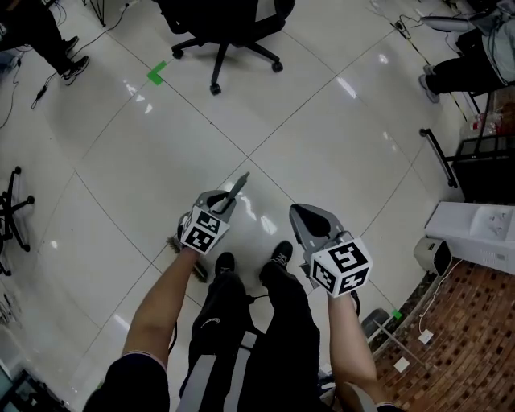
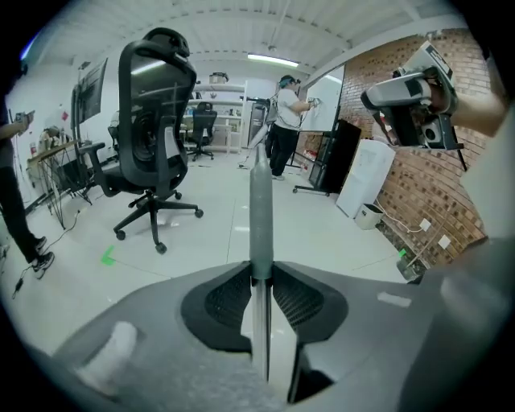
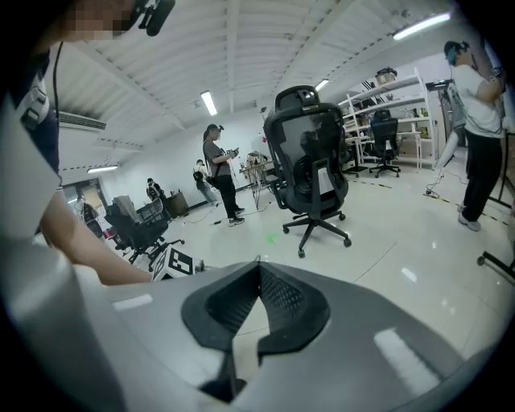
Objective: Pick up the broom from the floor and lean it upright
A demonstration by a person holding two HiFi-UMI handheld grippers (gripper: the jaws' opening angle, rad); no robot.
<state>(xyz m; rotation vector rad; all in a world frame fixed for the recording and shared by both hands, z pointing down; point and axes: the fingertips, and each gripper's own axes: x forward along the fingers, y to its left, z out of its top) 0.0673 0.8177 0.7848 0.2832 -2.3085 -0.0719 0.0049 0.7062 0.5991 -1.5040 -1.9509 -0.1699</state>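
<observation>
Of the broom handle (image 2: 260,201), only the length ahead of the jaws of the left gripper (image 2: 259,272) shows; behind them the gripper body hides the rest of it. The office chair (image 1: 225,24), far ahead of the jaws, is cut off by the head view's top edge.

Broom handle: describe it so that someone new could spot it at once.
In the head view, find the shoes on the pale floor. Just left, the left tongs clamp the broom handle, a thin grey rod; the right tongs hold nothing.

No readable text, label or number shows.
</observation>
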